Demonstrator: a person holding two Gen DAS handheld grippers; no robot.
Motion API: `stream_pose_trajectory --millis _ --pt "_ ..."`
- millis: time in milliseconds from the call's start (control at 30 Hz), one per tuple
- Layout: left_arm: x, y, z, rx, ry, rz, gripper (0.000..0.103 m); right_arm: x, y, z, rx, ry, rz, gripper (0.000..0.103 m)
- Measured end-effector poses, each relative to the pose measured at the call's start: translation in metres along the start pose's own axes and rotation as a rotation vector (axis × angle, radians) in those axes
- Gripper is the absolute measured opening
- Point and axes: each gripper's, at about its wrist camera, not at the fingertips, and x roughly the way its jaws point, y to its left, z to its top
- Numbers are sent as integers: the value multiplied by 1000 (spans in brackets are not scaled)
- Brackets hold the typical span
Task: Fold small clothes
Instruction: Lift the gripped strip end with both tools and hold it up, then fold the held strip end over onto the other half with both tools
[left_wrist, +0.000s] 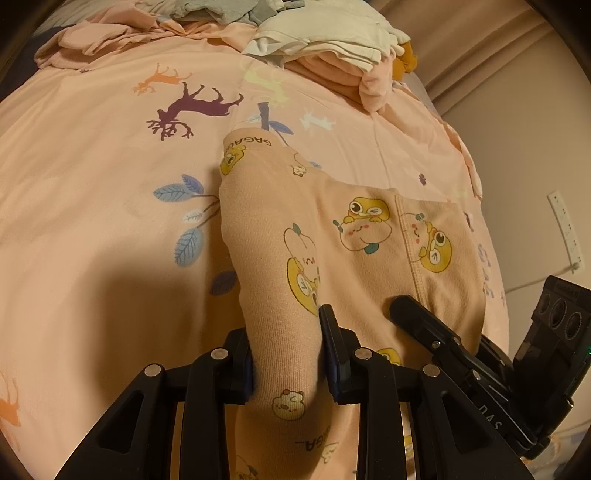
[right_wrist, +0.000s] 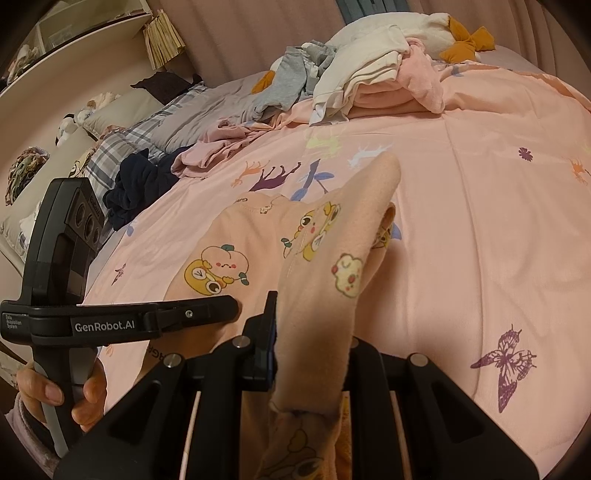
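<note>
Small peach pants (left_wrist: 354, 236) with yellow cartoon prints lie on the pink bedspread (left_wrist: 92, 184). My left gripper (left_wrist: 286, 354) is shut on a raised fold along the pants' left edge. My right gripper (right_wrist: 314, 354) is shut on a raised fold at the right edge of the same pants (right_wrist: 236, 258); its right finger is hidden by cloth. Each gripper shows in the other view, the right gripper (left_wrist: 424, 325) at lower right and the left gripper (right_wrist: 207, 310) at lower left, held by a hand.
A pile of white, pink and grey clothes (right_wrist: 369, 74) sits at the far side of the bed. A dark navy garment (right_wrist: 136, 184) and a pink one (right_wrist: 218, 147) lie at far left. Pillows and shelves stand beyond the bed's left side.
</note>
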Motion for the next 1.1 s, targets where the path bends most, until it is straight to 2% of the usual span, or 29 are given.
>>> stream_pose_trajectory --millis 600,1100 --pt "2 -2 -1 1 -3 3 28 8 -7 7 6 -3 -2 17" --pt "21 -8 27 37 -27 16 28 17 -13 20 4 -36 -21 17"
